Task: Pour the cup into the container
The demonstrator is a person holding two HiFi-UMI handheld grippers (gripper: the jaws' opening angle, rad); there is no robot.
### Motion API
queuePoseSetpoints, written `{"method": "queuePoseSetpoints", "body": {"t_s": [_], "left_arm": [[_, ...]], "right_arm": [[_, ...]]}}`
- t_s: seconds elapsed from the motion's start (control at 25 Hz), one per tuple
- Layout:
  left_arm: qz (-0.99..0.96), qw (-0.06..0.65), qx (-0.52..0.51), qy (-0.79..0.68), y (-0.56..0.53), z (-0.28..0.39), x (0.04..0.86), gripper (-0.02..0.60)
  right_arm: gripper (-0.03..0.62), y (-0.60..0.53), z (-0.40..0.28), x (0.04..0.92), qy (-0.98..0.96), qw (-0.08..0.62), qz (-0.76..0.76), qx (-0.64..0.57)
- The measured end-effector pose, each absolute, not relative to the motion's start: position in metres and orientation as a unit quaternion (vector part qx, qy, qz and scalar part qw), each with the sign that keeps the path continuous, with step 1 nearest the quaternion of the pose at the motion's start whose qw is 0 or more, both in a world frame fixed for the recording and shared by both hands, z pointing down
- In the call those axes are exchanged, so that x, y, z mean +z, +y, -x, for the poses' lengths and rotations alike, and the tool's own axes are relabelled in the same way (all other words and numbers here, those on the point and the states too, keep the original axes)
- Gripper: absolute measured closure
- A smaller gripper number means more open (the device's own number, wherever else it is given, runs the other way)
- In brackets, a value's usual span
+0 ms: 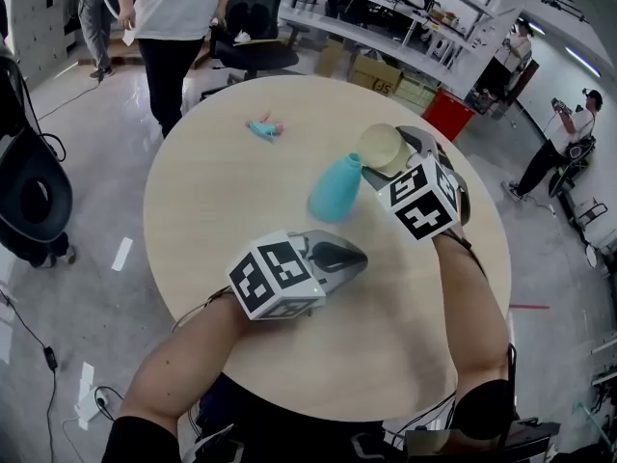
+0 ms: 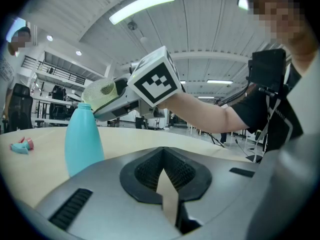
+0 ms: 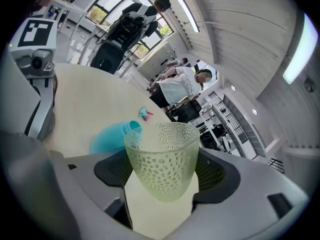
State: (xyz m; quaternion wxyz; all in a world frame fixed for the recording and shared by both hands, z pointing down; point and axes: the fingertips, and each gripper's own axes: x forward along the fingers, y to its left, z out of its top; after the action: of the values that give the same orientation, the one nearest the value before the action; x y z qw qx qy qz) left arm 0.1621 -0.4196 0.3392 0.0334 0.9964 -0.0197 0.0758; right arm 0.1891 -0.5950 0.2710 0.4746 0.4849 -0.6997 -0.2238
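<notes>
left tool closed, empty; right tool clamps tilted cup at bottle mouth; contents unclear.

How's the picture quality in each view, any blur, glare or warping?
Head view: evenly lit, sharp, no glare on the table. Left gripper view: strong fisheye, dark corners, ceiling light blown out. Right gripper view: cup crisp, teal bottle beyond it soft.
</notes>
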Motion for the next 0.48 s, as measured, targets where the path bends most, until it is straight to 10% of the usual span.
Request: {"method": "queuePoseSetpoints", "body": {"t_s": [0.48], "left_arm": [[-0.996,0.032,0.076,-0.02,-0.416,-0.157,0.34,0.585]], "right_arm": [[0.217,-0.571,-0.245,0.293,-0.771,0.307,-0.553,-0.072]]}}
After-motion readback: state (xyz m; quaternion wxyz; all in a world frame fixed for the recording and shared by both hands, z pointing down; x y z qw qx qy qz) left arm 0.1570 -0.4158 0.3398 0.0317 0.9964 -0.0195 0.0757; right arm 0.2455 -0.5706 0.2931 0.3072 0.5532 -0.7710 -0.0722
